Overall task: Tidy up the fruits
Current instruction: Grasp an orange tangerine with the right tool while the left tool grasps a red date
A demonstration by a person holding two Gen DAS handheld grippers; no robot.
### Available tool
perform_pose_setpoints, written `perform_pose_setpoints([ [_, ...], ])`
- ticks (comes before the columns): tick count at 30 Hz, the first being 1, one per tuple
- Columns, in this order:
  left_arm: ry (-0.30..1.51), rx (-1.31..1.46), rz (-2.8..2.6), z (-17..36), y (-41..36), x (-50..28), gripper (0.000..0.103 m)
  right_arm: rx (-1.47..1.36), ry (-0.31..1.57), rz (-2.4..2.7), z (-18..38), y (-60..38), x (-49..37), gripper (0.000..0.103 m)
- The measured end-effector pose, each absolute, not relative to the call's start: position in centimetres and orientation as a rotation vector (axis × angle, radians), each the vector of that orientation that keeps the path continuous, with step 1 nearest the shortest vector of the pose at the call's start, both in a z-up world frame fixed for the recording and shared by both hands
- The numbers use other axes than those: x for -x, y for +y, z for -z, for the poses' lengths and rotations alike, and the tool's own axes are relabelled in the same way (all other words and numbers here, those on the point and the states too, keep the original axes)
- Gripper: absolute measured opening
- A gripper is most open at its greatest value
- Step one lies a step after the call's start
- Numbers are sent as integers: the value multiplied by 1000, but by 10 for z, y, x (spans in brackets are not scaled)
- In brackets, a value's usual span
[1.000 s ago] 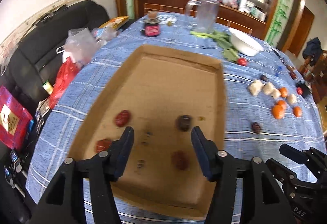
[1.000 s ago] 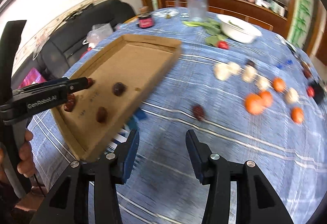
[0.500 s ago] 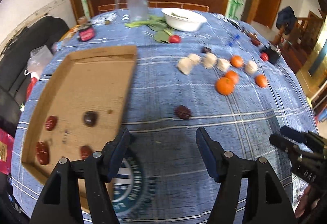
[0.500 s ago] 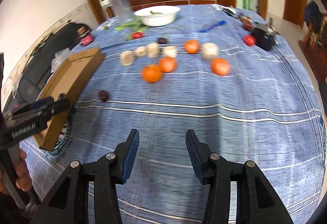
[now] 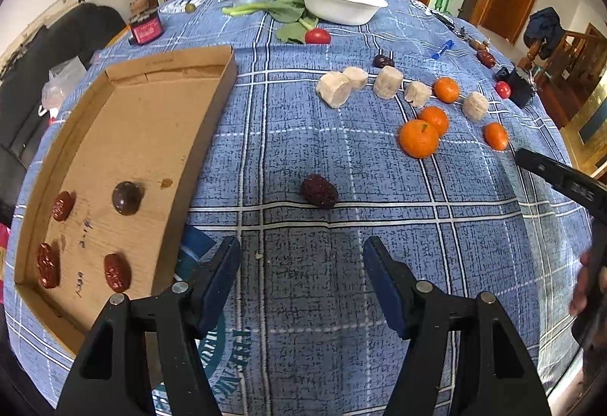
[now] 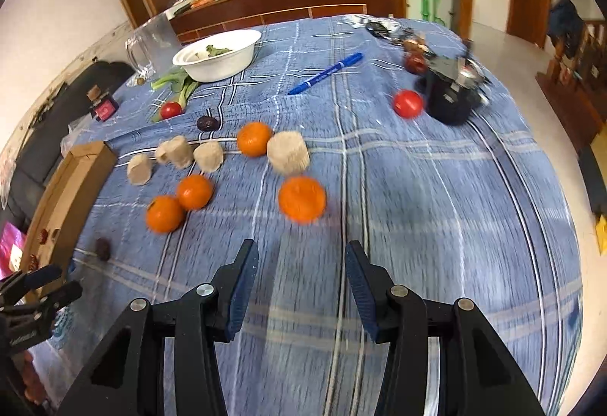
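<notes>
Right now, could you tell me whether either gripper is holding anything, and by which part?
Nothing is held: the left gripper and right gripper both stand open over bare tablecloth.

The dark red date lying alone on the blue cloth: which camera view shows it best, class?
The left wrist view: the date lies sharp and central, just ahead of the left gripper. The right wrist view shows it only small and blurred near its left edge.

Both wrist views steeply downward, close, sharing oranges (overlapping)
</notes>
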State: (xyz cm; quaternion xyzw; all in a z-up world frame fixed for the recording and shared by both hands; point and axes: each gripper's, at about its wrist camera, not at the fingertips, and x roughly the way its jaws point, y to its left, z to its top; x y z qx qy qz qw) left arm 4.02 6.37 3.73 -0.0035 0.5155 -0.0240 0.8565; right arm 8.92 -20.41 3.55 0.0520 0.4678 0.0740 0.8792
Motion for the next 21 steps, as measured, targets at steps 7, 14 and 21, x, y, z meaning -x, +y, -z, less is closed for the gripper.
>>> perform_pose_setpoints([
  [7, 1136, 48, 53, -24, 57, -56, 66, -34, 996, -178, -11, -190, -127, 51],
  [14, 1143, 117, 27, -12, 63, -80, 66, 19, 980, -182, -9, -188, -130, 36],
  [21, 1088, 60, 27, -12, 64, -83, 23, 16, 970, -181, -12, -191, -123, 36],
])
